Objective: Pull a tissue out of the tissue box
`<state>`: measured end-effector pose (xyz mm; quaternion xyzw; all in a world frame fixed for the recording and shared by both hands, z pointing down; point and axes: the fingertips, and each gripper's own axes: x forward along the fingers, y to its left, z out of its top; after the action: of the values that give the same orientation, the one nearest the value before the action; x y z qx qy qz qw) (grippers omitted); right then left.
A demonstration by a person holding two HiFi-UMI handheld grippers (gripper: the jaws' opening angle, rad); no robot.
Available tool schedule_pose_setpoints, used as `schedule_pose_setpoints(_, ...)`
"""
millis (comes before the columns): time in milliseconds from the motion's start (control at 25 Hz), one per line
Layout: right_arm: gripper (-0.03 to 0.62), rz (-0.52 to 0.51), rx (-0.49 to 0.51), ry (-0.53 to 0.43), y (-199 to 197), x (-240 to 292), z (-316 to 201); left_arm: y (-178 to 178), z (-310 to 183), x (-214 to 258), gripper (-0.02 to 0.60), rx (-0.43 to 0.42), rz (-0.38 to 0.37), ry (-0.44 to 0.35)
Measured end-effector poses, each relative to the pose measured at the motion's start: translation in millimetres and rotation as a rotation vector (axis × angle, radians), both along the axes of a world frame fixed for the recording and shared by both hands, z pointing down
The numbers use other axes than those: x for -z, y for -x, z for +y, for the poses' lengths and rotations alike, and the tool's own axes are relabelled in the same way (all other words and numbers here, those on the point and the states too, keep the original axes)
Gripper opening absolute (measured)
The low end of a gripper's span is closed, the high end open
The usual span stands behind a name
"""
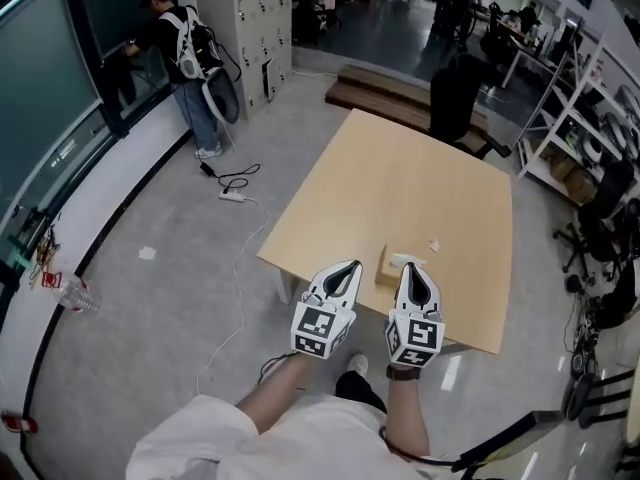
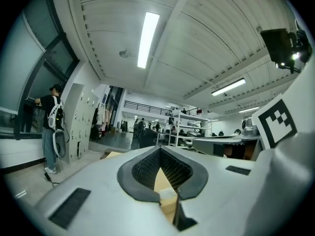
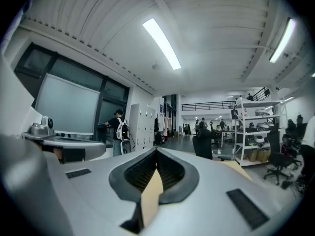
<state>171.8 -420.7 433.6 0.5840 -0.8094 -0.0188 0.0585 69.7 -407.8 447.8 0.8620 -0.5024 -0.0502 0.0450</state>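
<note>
Noted left hand-held gripper (image 1: 347,266) and right hand-held gripper (image 1: 411,268) both closed on nothing, tissue box (image 1: 388,268) between their tips near front edge of surface (image 1: 400,188); risk of shoving light box, or lifting it with tissue (image 1: 402,259), unless braced.

A tissue box (image 1: 388,268) sits near the front edge of the worktop (image 1: 400,168), between the tips of the left tool (image 1: 352,265) and right tool (image 1: 411,266). Behind the worktop stands a chair (image 1: 455,98). Shelves (image 1: 585,108) lie right, lockers (image 1: 245,18) far left.
</note>
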Motion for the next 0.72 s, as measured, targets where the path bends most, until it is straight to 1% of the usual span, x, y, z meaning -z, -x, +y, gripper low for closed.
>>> schedule_pose_setpoints(80,0.002,-0.006,0.025,0.002,-13.0,0.5,-34.0,-16.6,-34.9,-0.4,-0.008,0.012,-0.01,0.003)
schedule_pose_setpoints(240,0.002,-0.006,0.079,0.007,-44.9,8.1,-99.2,-48.9,-96.8,8.1,-0.008,0.059,0.005,0.017)
schedule_pose_setpoints(360,0.002,-0.02,0.092,0.039,-76.2,4.3,-138.4,-73.9,-126.3,7.4,-0.008,0.09,-0.005,0.036)
schedule_pose_setpoints(440,0.002,-0.024,0.082,0.066,-95.8,-5.7,-158.8,-86.7,-139.7,0.7,-0.008,0.097,-0.014,0.047)
schedule_pose_setpoints(520,0.002,-0.037,0.06,0.112,-113.3,-20.5,-176.4,-97.7,-154.4,-10.6,-0.008,0.083,-0.031,0.067)
schedule_pose_setpoints(600,0.002,-0.046,0.049,0.16,-123.8,-31.8,-192.9,-105.2,-174.9,-20.0,-0.008,0.05,-0.053,0.09)
schedule_pose_setpoints(720,0.002,-0.018,0.086,0.213,-125.0,-39.1,-217.2,-110.1,-209.7,-21.3,-0.008,0.003,-0.087,0.096)
